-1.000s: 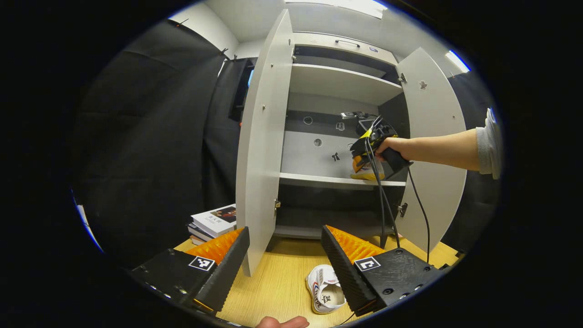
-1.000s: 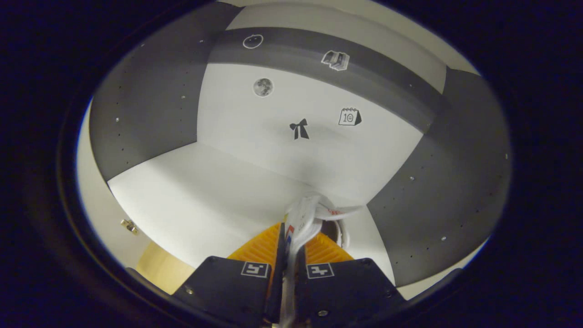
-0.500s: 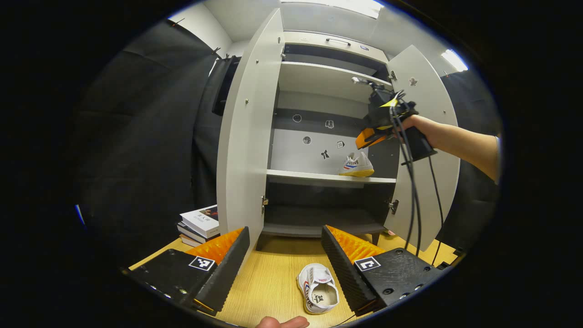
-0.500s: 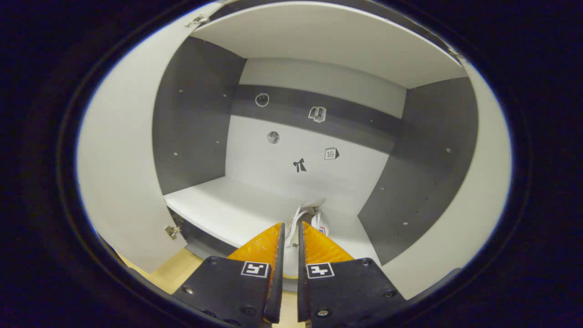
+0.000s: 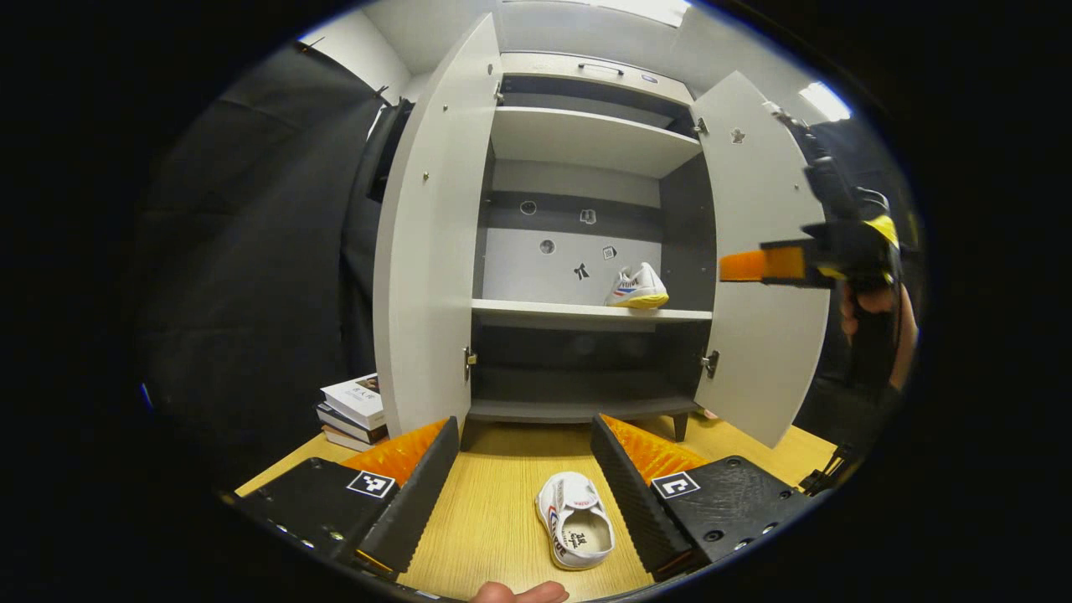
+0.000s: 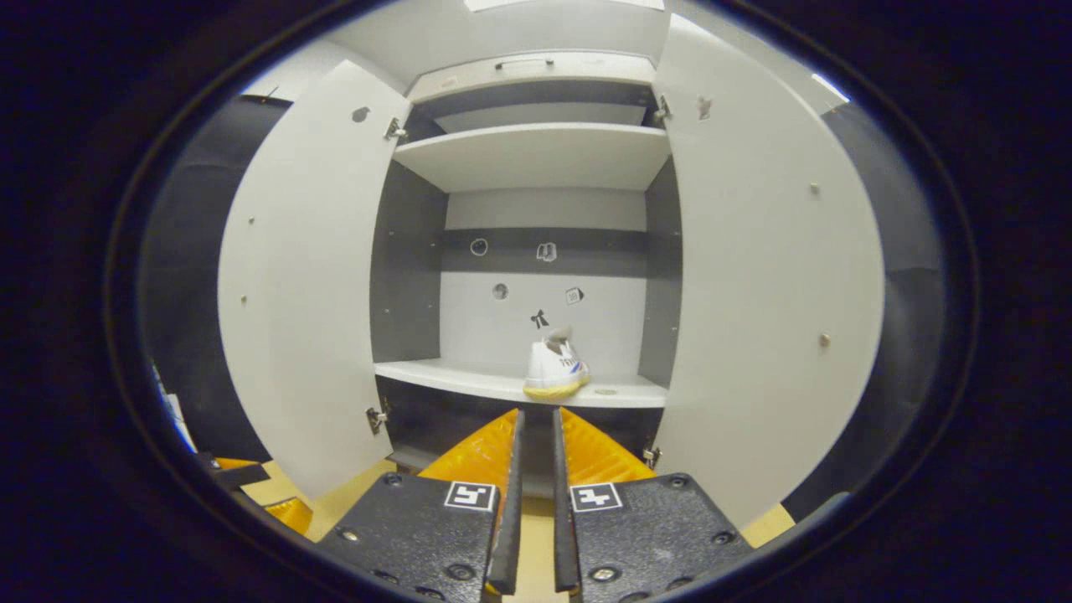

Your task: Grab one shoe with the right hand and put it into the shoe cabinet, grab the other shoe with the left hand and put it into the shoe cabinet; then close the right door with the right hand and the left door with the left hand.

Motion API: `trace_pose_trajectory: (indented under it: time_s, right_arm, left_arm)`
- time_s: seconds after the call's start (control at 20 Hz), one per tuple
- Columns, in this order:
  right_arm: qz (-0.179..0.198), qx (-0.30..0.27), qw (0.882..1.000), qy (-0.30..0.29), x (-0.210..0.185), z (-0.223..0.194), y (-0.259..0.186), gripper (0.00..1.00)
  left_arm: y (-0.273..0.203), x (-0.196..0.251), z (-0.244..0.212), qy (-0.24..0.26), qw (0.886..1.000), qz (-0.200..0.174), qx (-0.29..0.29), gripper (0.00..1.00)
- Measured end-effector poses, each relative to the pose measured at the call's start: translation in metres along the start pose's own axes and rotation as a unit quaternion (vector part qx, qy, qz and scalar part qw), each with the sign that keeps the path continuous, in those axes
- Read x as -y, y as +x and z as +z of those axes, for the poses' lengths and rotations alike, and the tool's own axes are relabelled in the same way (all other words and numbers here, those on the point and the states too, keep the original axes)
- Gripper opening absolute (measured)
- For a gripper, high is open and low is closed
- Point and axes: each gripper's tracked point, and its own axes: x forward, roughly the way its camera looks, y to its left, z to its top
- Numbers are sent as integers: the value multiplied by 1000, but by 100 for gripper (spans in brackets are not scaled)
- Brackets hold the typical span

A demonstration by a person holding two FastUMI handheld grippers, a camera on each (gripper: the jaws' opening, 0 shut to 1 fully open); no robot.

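The shoe cabinet (image 5: pixel 586 138) stands with both doors wide apart. One white shoe (image 5: pixel 638 287) rests on the middle shelf (image 5: pixel 544 311), toward its right end; the right gripper view has the same shoe (image 6: pixel 554 368) straight ahead. The other white shoe (image 5: pixel 576 519) lies on the wooden table (image 5: pixel 494 502), low between the spread fingers of my open left gripper (image 5: pixel 524 423). My right gripper (image 6: pixel 536 412) is outside the cabinet, its fingers almost together with nothing between them. From the left gripper view the right gripper (image 5: pixel 754 265) hovers before the right door, held by a hand (image 5: pixel 871 306).
The left door (image 5: pixel 427 251) and right door (image 5: pixel 758 251) swing out toward me on either side. A stack of books (image 5: pixel 356 406) sits on the table left of the cabinet. Black cloth walls close the booth. The lower compartment (image 5: pixel 578 368) is dark.
My right gripper let go of the shoe on the middle shelf and drew back out of the cabinet, off to the right. My left gripper stayed open over the table shoe.
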Motion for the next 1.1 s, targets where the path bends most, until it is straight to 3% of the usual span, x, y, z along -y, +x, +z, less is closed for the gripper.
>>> trace_pose_trajectory:
  time_s: [0.25,0.3,0.4,0.55,0.6,0.9,1.1]
  right_arm:
    - [0,10,1000,-11,-8,-30,-67,27]
    - [-4,8,1000,-11,-5,-37,-75,39]
    - [-6,6,1000,0,-5,-43,-89,52]
    - [-10,5,1000,13,-1,-53,-101,58]
    - [-10,9,1000,15,-1,-55,-105,69]
    - [-22,16,1000,15,12,-62,-116,91]
    - [-22,13,999,26,18,-67,-120,91]
  left_arm:
    - [-9,14,-9,24,1000,-11,-5,95]
    - [-10,18,-12,27,1000,-14,-7,95]
    - [-11,25,-19,32,999,-21,-14,95]
    - [-11,33,-38,33,998,-31,-36,95]
    - [-11,34,-48,34,998,-33,-49,95]
    - [-9,34,-112,48,988,-39,-138,96]
    - [-4,36,-146,38,981,-42,-184,96]
